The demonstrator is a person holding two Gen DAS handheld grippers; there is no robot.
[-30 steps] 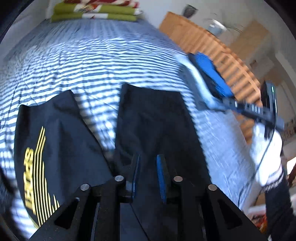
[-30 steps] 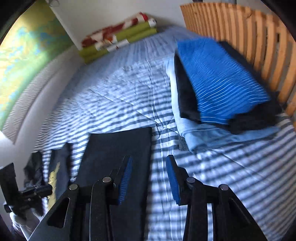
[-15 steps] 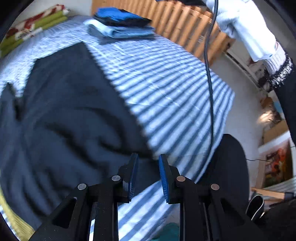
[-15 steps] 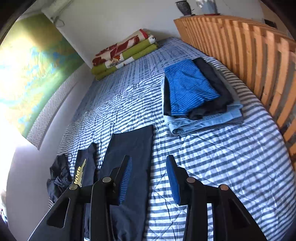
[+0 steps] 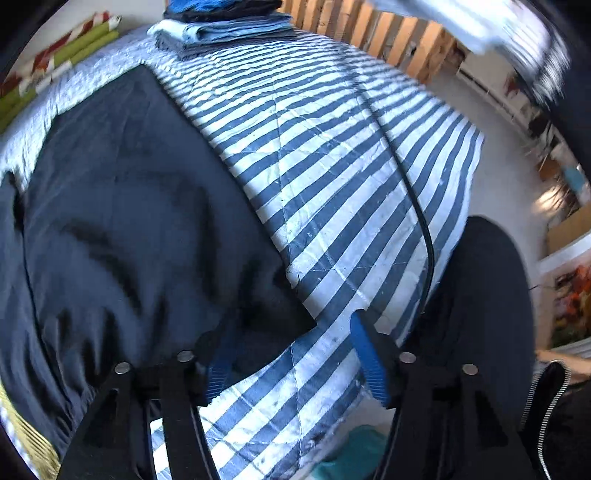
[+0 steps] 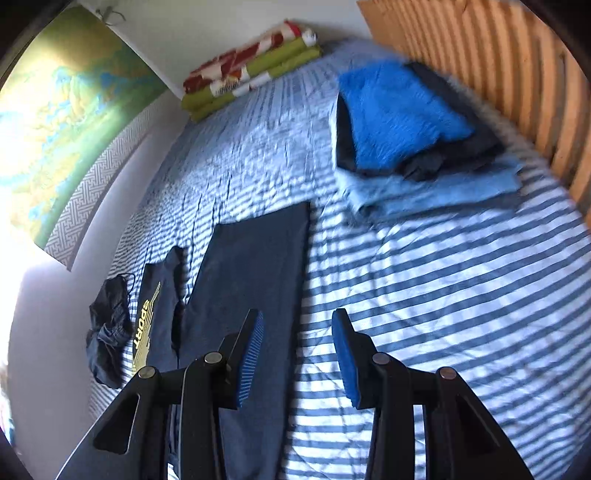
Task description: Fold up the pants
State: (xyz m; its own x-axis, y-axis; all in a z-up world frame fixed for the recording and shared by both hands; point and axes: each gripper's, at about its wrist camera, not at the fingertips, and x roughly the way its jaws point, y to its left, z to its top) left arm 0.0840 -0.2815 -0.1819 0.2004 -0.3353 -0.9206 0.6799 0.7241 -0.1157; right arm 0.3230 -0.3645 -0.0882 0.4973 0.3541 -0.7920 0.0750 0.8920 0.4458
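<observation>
Pants: dark navy pants (image 6: 251, 295) lie flat on the striped bedspread (image 6: 443, 295), legs side by side and running away up the bed; in the left wrist view they fill the left half (image 5: 129, 221).
Left gripper: the left gripper (image 5: 295, 350) points steeply down at the near corner of the pants; its jaws have just been opening and now stand apart. The left pad overlaps the dark cloth and the right pad is over bare stripes; nothing is pinched.
Right gripper: the right gripper (image 6: 297, 356) hangs above the bed with its jaws part-way apart and nothing between them; the right edge of the pants runs under its left finger.
Hidden or cut off: the near end of the pants goes under the gripper bodies in both views. The yellow print (image 6: 146, 332) on the left leg reads only partly. A blurred pale sleeve (image 5: 480, 22) crosses the top right of the left view, with a black cable (image 5: 413, 192) trailing over the bed.
Hard to make out: a crumpled dark garment (image 6: 109, 332) by the wall.
Edges: the bed's corner (image 5: 476, 136) drops to the floor at right.
Open room: bare stripes lie between the pants and the folded stack (image 6: 406, 140) beside the slatted rail (image 6: 498, 74); folded blankets (image 6: 251, 74) sit at the far end.
</observation>
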